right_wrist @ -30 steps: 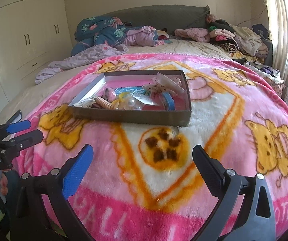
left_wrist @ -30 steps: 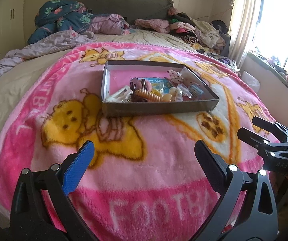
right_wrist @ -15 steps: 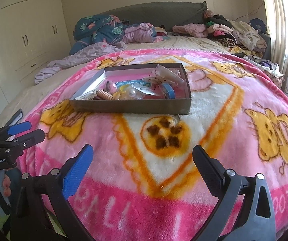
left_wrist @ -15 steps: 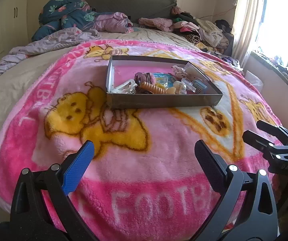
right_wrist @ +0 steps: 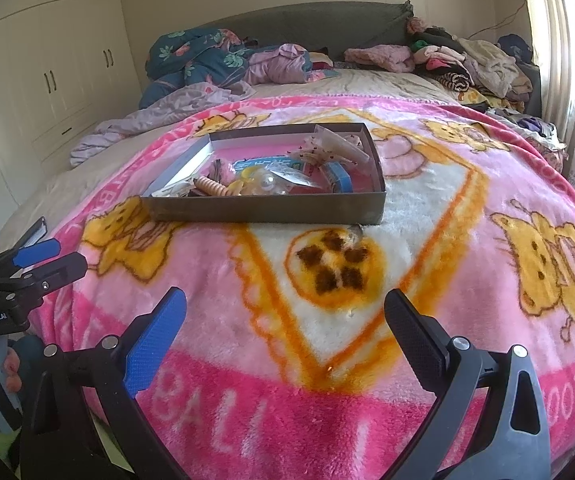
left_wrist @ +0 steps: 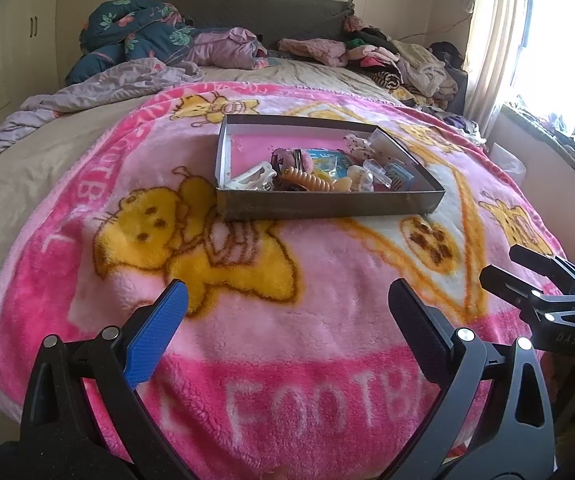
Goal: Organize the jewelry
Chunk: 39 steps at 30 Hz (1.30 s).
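Note:
A shallow grey box (left_wrist: 327, 204) with a pink inside sits on a pink cartoon blanket (left_wrist: 287, 320) on a bed. It also shows in the right wrist view (right_wrist: 267, 210). It holds several loose pieces: a white hair claw (left_wrist: 253, 178), an orange spiral hair tie (left_wrist: 307, 180), a pink pom-pom (left_wrist: 287, 158), blue cards and clear packets. My left gripper (left_wrist: 285, 316) is open and empty above the blanket's near edge. My right gripper (right_wrist: 285, 316) is open and empty, right of the left one. Both are well short of the box.
Piled clothes (left_wrist: 399, 60) and a dark floral duvet (left_wrist: 135, 40) lie at the head of the bed. White wardrobes (right_wrist: 47, 80) stand at the left. A curtained window (left_wrist: 547, 40) is at the right. A small object (right_wrist: 354, 235) lies on the blanket by the box's near right corner.
Both grippers have drawn slightly back and lower, so the box sits a little farther and higher in view. Both stay open and empty.

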Tool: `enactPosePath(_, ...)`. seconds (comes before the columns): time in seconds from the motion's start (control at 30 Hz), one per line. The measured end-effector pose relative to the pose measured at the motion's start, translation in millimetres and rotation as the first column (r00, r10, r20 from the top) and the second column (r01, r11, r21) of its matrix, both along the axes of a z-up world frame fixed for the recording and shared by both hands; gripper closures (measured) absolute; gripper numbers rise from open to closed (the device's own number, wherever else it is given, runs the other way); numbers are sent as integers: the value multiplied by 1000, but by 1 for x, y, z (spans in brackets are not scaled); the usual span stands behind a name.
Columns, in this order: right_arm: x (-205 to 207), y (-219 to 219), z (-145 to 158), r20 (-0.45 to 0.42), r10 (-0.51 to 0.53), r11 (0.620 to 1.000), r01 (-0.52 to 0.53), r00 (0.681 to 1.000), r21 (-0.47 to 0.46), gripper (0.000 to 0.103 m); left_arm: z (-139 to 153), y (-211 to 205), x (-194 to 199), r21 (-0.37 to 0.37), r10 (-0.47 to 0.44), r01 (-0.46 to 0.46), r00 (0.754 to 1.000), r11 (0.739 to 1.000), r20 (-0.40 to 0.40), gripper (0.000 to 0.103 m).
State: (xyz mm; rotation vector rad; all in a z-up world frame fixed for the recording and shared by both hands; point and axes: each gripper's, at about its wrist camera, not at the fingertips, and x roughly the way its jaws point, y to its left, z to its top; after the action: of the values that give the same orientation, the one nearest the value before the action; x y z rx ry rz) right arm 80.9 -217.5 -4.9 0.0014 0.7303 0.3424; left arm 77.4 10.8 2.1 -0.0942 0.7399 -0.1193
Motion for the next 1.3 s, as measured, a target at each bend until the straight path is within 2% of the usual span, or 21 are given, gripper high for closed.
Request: enactPosePath(1.3,-1,-4,0,-1,-3,1000,3,1000,-1,7,4,0,-2,12,9,-9,1000,1000,2,11)
